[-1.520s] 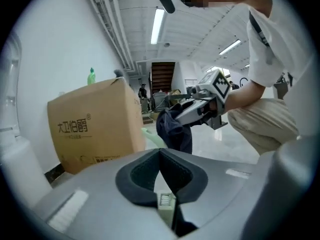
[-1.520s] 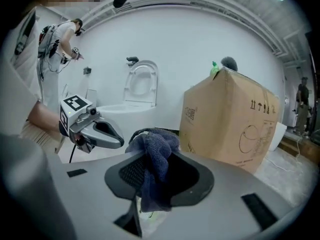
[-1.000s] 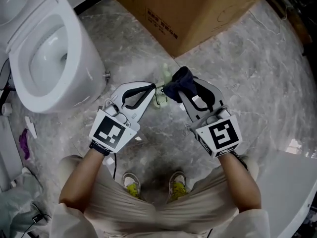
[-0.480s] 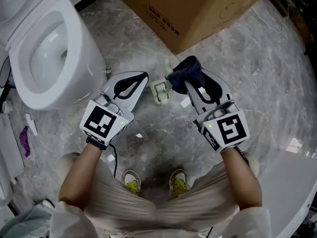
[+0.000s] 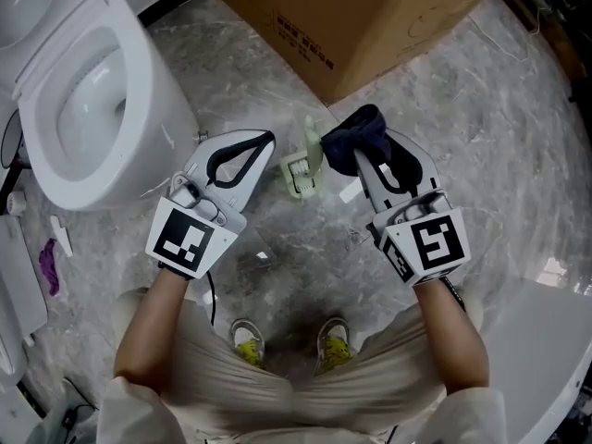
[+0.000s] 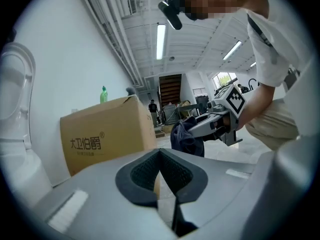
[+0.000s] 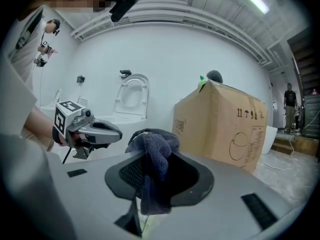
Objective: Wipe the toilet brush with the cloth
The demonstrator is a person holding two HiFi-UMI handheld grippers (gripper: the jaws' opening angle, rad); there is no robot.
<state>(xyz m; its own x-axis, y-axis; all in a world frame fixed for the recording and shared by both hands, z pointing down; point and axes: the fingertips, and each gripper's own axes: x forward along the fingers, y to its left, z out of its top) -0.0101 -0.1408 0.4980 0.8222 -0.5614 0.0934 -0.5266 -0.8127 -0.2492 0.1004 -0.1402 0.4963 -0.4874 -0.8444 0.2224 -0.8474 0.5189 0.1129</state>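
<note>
**A:** Item one, the landmark?

**B:** Pale green toilet brush (image 5: 300, 168), lying on the grey marbled floor (image 5: 481, 155).

**A:** What is around it?

**B:** Cardboard box (image 5: 351, 17), large, printed on its side, beyond the brush with its near corner close to it. White toilet (image 5: 83, 100), seat up and bowl open, well left of the brush. Purple scrap (image 5: 44, 268), far left of the brush, past the toilet's base. White scraps (image 5: 262, 255), small, on the floor nearer the person than the brush. Two shoes (image 5: 245, 340), yellow-green laces, nearer still, directly below the brush in the head view.

**A:** Does anything stand in the way of the brush?

**B:** The floor right around it holds only those small scraps. The box corner crowds it on the far side.

**A:** Left gripper (image 5: 266, 142)?

**B:** Just left of the brush and pointing toward it. Its fingers are clenched tip to tip and grasp nothing. Only the background shows through the loop between the pads.

**A:** Right gripper (image 5: 350, 154)?

**B:** Just right of the brush. Its fingers are clamped on a dark navy cloth (image 5: 356, 135), which is bunched above the tips and hangs down between the pads.

**A:** How does the cloth sit relative to the brush?

**B:** The cloth's left edge sits right beside the brush's upper end in the head view. I cannot tell whether they touch. The brush lies between the two grippers' tips, and neither holds it.
</note>
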